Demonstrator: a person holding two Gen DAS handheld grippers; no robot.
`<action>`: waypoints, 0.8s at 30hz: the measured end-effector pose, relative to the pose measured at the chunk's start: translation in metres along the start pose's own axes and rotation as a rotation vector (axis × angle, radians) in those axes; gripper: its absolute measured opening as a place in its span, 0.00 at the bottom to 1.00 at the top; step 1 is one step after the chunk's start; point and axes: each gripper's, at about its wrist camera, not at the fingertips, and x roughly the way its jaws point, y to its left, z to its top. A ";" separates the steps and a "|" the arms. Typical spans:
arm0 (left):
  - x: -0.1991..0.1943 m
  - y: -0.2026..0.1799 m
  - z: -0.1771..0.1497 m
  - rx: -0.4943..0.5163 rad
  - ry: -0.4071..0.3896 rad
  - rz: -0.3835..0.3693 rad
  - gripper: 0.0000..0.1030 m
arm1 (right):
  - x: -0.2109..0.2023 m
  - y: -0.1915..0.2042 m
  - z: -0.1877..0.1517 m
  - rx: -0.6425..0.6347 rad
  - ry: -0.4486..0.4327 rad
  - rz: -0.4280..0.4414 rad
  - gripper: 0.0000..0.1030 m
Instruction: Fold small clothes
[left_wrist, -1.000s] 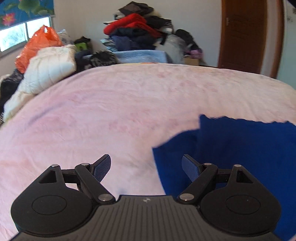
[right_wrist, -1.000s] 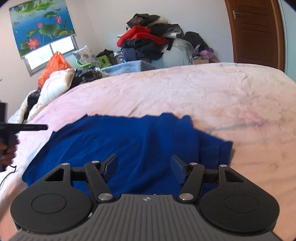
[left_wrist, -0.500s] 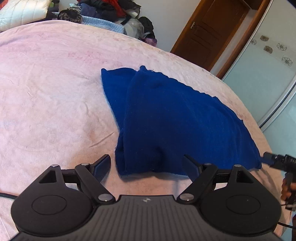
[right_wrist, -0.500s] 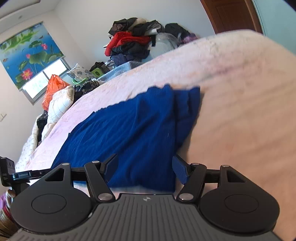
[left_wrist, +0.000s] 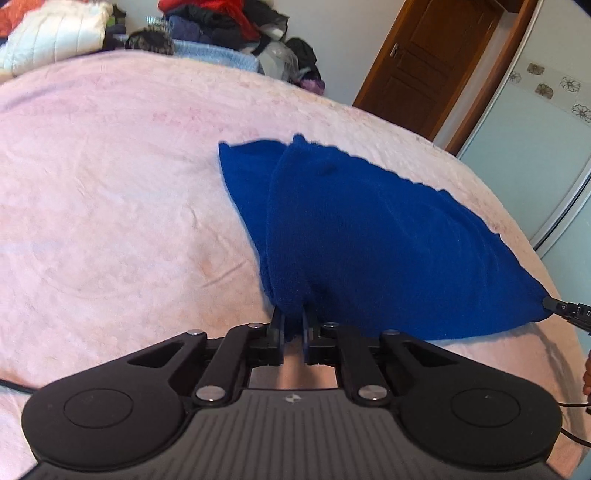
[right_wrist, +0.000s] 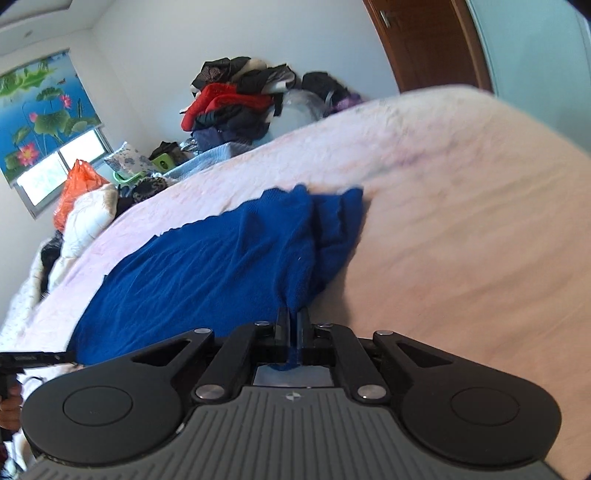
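A blue knit garment (left_wrist: 369, 240) lies folded on the pink bed cover (left_wrist: 110, 184). My left gripper (left_wrist: 293, 319) is shut on its near left corner. In the right wrist view the same blue garment (right_wrist: 221, 258) stretches to the left, and my right gripper (right_wrist: 293, 314) is shut on its near right corner. The tip of the right gripper (left_wrist: 565, 308) shows at the garment's far right corner in the left wrist view. The tip of the left gripper (right_wrist: 37, 358) shows at the left edge of the right wrist view.
A heap of clothes (right_wrist: 240, 99) is piled behind the bed by the wall. A white quilted pillow (left_wrist: 55, 33) and an orange bag (right_wrist: 74, 188) lie at the bed's left side. A brown door (left_wrist: 432, 62) and a sliding wardrobe (left_wrist: 535, 129) stand to the right.
Both grippers have moved in to the garment's near edge and shut on its two corners. They were open half a second ago.
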 end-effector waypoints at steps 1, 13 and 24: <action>-0.007 -0.002 0.002 0.014 -0.019 0.009 0.07 | -0.003 0.000 0.002 -0.011 0.002 -0.010 0.04; -0.015 0.000 -0.010 0.110 0.071 0.070 0.02 | -0.009 0.000 -0.003 -0.046 0.046 -0.130 0.15; 0.034 -0.065 0.046 0.235 0.018 0.058 0.07 | 0.074 0.114 0.015 -0.221 0.068 0.165 0.52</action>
